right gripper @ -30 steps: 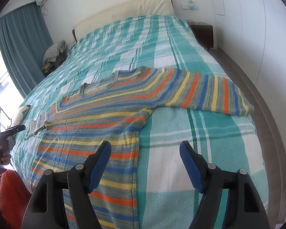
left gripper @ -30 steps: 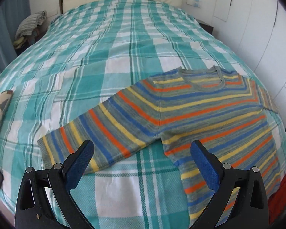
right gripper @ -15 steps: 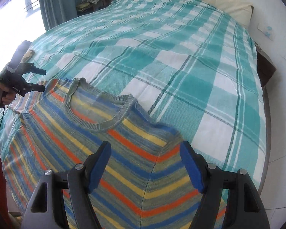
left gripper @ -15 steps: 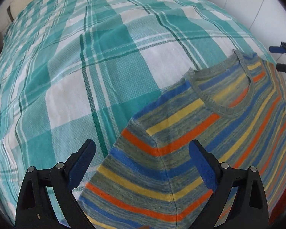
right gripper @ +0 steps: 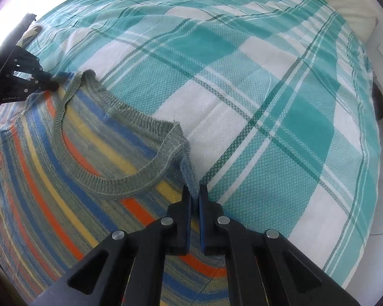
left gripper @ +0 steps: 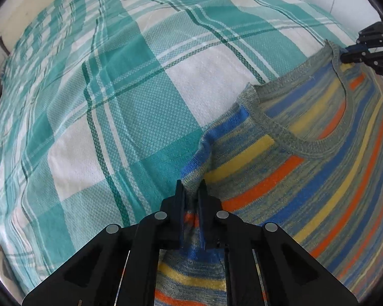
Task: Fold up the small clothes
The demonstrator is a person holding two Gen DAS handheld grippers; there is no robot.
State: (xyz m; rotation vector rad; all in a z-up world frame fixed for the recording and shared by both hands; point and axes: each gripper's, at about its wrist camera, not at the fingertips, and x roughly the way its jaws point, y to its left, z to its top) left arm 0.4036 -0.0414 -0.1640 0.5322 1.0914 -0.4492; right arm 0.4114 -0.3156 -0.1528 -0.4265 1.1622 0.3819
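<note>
A striped knit sweater (left gripper: 306,178) in blue, yellow, orange and grey lies flat on the teal plaid bedspread (left gripper: 115,102), neck opening facing up the bed. My left gripper (left gripper: 191,186) is shut on a pinched ridge of fabric at one shoulder beside the collar. My right gripper (right gripper: 196,191) is shut on a fold of the sweater (right gripper: 63,178) at the other shoulder, right next to the grey collar. Each gripper shows in the other's view: the right gripper (left gripper: 365,51) at the far collar end, the left gripper (right gripper: 48,81) likewise.
The bedspread (right gripper: 268,102) stretches wide beyond the collar. A cream pillow (right gripper: 344,5) lies at the head. A dark nightstand (right gripper: 381,102) and pale floor (right gripper: 380,204) border the bed's right edge. A small beige object (right gripper: 30,30) rests near the bed's far left.
Both grippers came down onto the sweater's shoulders and went from wide open to shut, each pinching up a fold of fabric beside the collar.
</note>
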